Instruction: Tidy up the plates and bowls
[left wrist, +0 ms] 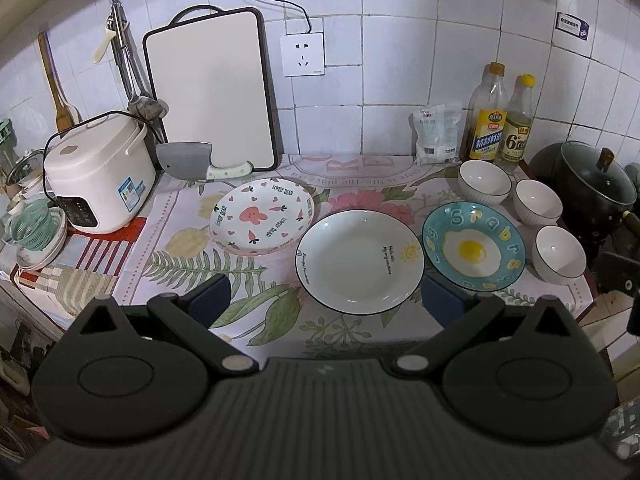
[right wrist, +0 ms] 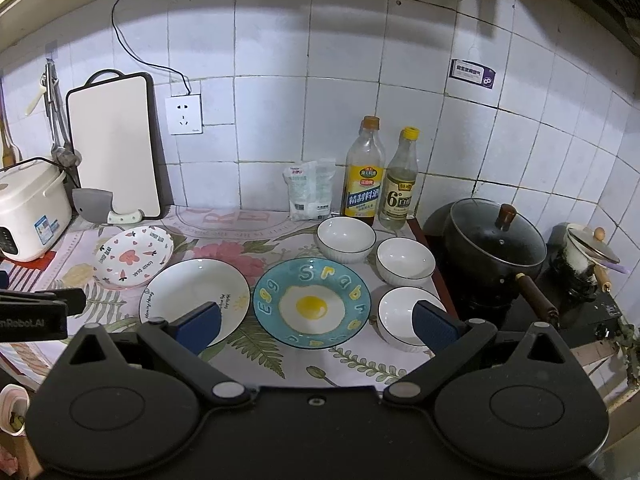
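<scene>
I am holding my left gripper (left wrist: 326, 294) above the near edge of the flowered tablecloth (left wrist: 240, 280), its blue-padded fingers (left wrist: 210, 300) spread wide apart and gripping nothing; I am taking the white deep plate with the thin dark rim and small sun drawing (left wrist: 360, 260) as my landmark, and it is lying just beyond the gap between those fingers. Just left of that plate and a little farther back, the white plate printed with pink hearts and carrots (left wrist: 262, 216) is sitting close to it, whether touching I cannot tell. Just right of the white plate, the turquoise plate painted with a fried egg (left wrist: 474, 246) is resting nearly rim to rim with it. Right of the white plate, beyond the egg plate, three small white ribbed bowls with dark rims are standing in an arc: one (left wrist: 484, 182) at the back, one (left wrist: 538, 202) in the middle, one (left wrist: 560, 254) nearest me. I am holding my right gripper (right wrist: 316, 326) over the egg plate, its fingers (right wrist: 436, 326) also wide open and empty, one pad showing over the white plate's near right rim and the other over the nearest bowl. Behind the white plate, a white cutting board with a dark frame (left wrist: 210, 92) is leaning on the tiled wall.
</scene>
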`<action>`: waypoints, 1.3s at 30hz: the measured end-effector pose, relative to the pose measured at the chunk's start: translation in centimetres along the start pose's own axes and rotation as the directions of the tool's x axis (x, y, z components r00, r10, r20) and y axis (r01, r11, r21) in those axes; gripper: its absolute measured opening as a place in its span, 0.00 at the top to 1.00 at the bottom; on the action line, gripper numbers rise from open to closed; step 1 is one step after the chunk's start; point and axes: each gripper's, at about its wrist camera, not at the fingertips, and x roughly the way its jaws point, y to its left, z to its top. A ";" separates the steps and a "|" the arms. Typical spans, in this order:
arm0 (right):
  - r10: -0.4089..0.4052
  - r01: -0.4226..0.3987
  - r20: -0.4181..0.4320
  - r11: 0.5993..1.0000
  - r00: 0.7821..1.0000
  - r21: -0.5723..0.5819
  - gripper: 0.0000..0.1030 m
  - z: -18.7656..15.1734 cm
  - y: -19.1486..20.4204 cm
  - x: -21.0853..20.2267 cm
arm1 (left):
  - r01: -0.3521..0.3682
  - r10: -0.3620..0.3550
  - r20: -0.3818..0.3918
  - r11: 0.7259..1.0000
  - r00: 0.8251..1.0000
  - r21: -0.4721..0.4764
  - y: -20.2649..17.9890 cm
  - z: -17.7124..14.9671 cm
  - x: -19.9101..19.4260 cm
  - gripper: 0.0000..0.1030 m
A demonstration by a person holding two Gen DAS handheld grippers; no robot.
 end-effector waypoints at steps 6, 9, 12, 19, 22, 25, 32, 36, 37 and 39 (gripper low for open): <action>-0.003 0.003 -0.002 1.000 1.000 -0.001 0.00 -0.1 -0.1 0.1 | 0.000 0.000 -0.001 1.000 1.000 0.000 0.0 0.0 0.0 0.00; -0.003 0.003 -0.003 1.000 1.000 -0.004 0.00 -0.2 0.0 0.2 | 0.000 0.000 -0.003 1.000 1.000 0.000 -0.1 0.0 0.1 0.00; -0.002 0.002 -0.005 1.000 1.000 -0.005 0.00 -0.3 0.0 0.3 | -0.006 0.006 -0.002 1.000 1.000 0.003 -0.2 -0.3 0.1 0.00; -0.002 0.002 -0.005 1.000 1.000 -0.006 0.00 -0.4 0.1 0.4 | -0.003 0.003 -0.016 1.000 1.000 0.005 -0.2 -0.2 0.5 0.00; -0.004 0.004 -0.007 1.000 1.000 -0.007 0.00 -0.5 0.1 0.4 | -0.003 0.003 -0.016 1.000 1.000 0.005 -0.3 -0.2 0.5 0.00; -0.003 0.003 -0.010 1.000 1.000 -0.009 0.00 -0.6 0.1 0.5 | -0.002 0.002 -0.015 1.000 1.000 0.008 -0.4 -0.2 0.4 0.00; -0.006 0.006 -0.012 1.000 1.000 -0.011 0.00 -0.6 0.1 0.7 | -0.006 0.006 -0.023 1.000 1.000 0.014 -0.4 -0.2 0.4 0.00; -0.006 0.006 -0.015 1.000 1.000 -0.012 0.00 -0.6 0.0 0.8 | -0.005 0.006 -0.027 1.000 1.000 0.028 -0.7 -0.2 0.4 0.00; -0.006 0.006 -0.015 1.000 1.000 -0.012 0.00 -0.6 0.0 0.8 | -0.003 0.004 -0.030 1.000 1.000 0.029 -0.6 0.0 0.5 0.00; -0.006 0.005 -0.016 1.000 1.000 -0.015 0.00 -0.6 0.0 0.8 | 0.000 0.001 -0.031 1.000 1.000 0.029 -0.5 0.0 0.5 0.00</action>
